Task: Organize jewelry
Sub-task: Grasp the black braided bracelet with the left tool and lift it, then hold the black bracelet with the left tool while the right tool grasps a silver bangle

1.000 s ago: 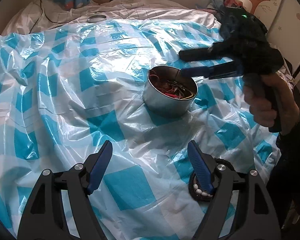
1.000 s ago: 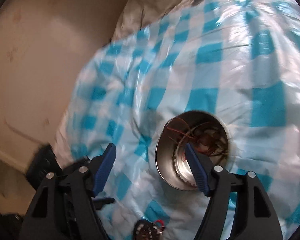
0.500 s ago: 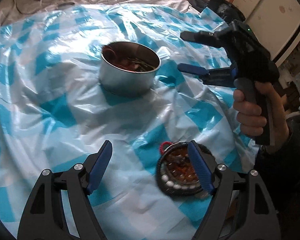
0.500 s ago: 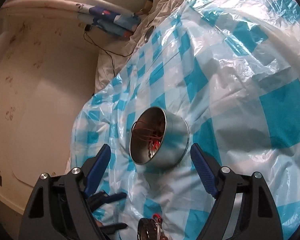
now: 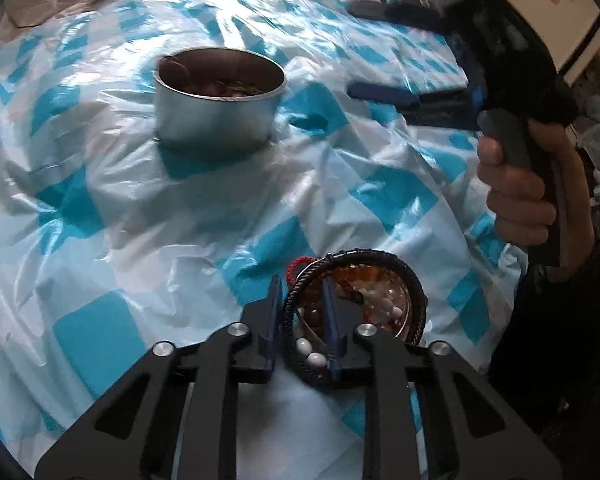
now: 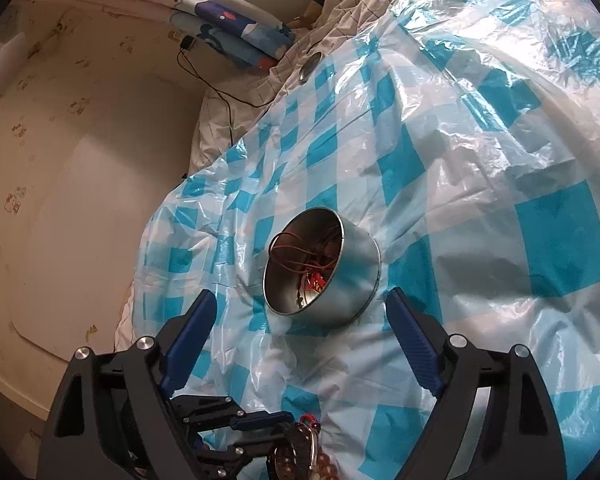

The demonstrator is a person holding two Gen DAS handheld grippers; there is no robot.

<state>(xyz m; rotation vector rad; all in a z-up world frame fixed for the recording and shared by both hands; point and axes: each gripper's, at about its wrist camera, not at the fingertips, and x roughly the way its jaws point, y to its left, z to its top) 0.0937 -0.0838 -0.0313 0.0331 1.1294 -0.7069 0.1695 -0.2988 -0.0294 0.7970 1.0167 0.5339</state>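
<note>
A pile of bracelets point(image 5: 364, 292) lies on the checked sheet: a black braided cord ring, amber and white beads, a red cord loop. My left gripper point(image 5: 302, 306) has its jaws closing on the pile's left rim, one finger outside the braided cord and one inside it. A round metal tin point(image 5: 216, 120) holding cords and red bits stands farther back. Held by a hand point(image 5: 516, 196), my right gripper point(image 5: 356, 50) hovers to the right of the tin, jaws opening with nothing between them. In the right wrist view the tin point(image 6: 360, 276) sits just beyond that gripper point(image 6: 302, 300), with the left gripper point(image 6: 260, 436) and bracelets point(image 6: 300, 454) at the bottom edge.
A crinkled blue-and-white checked plastic sheet point(image 5: 132, 240) covers the bed. A round metal lid point(image 6: 310, 66), a black cable point(image 6: 224, 100) and a folded blue cloth point(image 6: 236, 36) lie near the far end. A white cabinet point(image 5: 564, 12) stands at the right.
My left gripper came down over the bracelets and its jaws went from wide apart to narrow around the braided rim. The right gripper drew back from over the tin and opened a little wider.
</note>
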